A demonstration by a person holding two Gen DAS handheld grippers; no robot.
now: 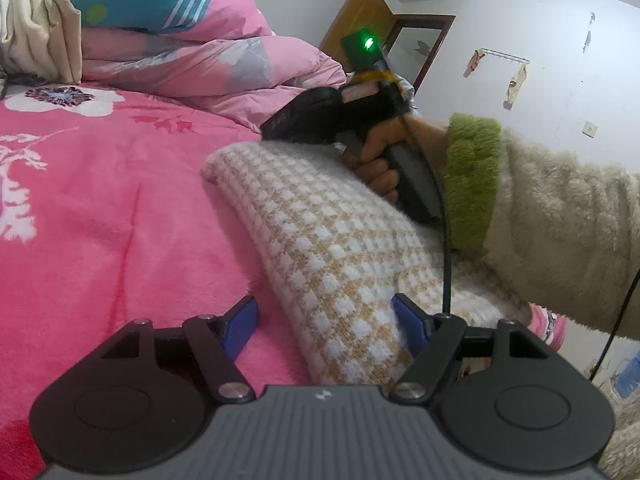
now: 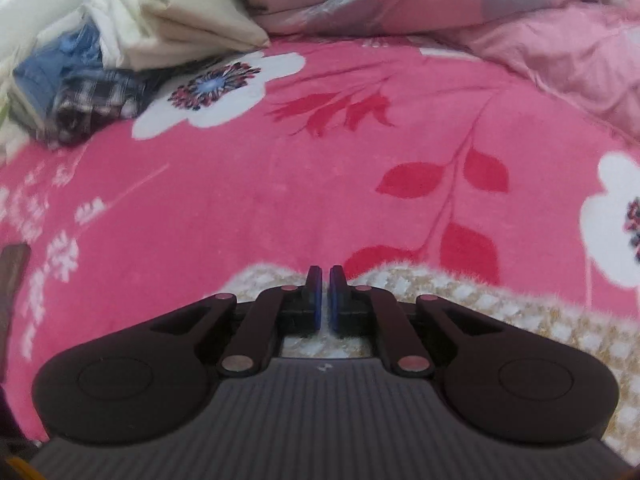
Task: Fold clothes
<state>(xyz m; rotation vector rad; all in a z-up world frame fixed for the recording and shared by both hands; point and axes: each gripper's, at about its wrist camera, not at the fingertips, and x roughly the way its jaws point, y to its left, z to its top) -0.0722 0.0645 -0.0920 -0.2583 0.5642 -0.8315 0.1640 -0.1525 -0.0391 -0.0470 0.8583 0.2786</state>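
Our right claw (image 2: 325,296) has its blue pads drawn together almost to touching, just above the far edge of the knit (image 2: 520,312). Whether a pinch of fabric sits between them we cannot tell: the knit lies directly beneath and behind the pads, but no fold shows in the narrow gap. From the left wrist view, the right claw's black body (image 1: 320,114) rests low against the top of the knit, held by a hand (image 1: 380,168) in a fleece sleeve (image 1: 560,216) with a green cuff, so we judge it is either pinching that edge or pressing it down to set a crease.

Our left claw (image 1: 324,328) stands wide open, its pads straddling the near end of the knit (image 1: 328,248) without squeezing it. The right pad touches or nearly touches the fabric; the left pad sits over bare blanket. We read this as a waiting hold, placed to steady the near end.

The knit, a white-and-tan checked piece, lies as a long, rounded, already doubled bundle on the pink blanket (image 2: 280,200) of the bed, so folding looks well along.

Further off, a pile of clothes (image 2: 80,88) sits at the blanket's far left, well apart, and a pink duvet (image 2: 540,40) is bunched along the back.
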